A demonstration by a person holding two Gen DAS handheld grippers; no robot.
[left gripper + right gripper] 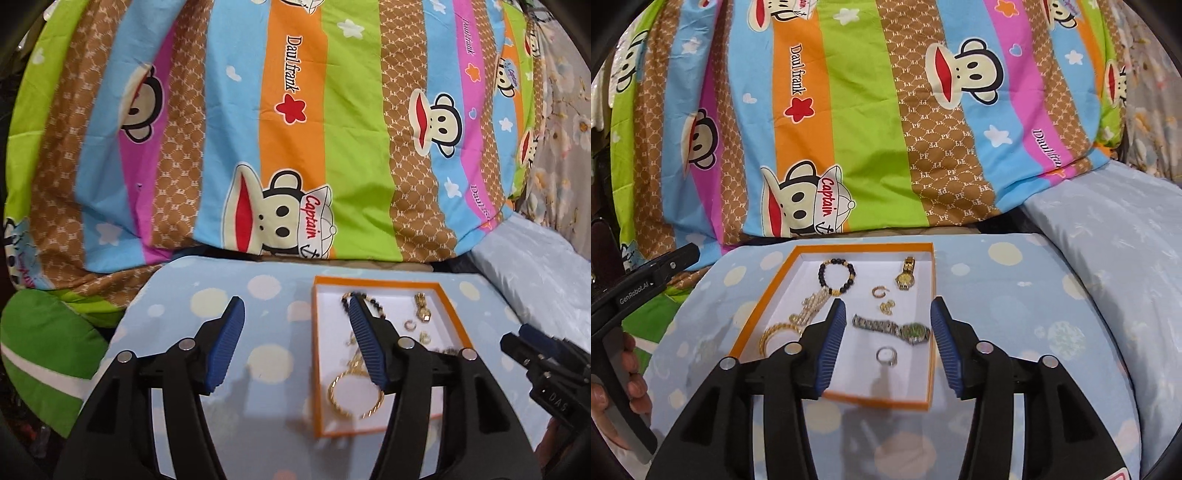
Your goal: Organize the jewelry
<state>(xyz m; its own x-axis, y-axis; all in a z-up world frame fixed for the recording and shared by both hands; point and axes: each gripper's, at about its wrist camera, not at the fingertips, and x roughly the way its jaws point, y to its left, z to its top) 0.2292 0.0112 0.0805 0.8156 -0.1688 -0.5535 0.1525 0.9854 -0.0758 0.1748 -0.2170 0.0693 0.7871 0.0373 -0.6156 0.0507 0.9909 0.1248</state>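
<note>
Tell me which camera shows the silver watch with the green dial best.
The right wrist view: the silver watch lies in full sight in the orange box, between the open right claw. In the left wrist view only a dark scrap shows behind the left claw.

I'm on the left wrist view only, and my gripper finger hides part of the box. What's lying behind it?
Observer: A silver watch with a green dial, lying across the floor of the box.
Operator: Anything nearer the front wall?
Observer: A silver ring, lying on its own.
Operator: Is the right gripper holding anything?
Observer: No, the right gripper is open and holds nothing.
</note>
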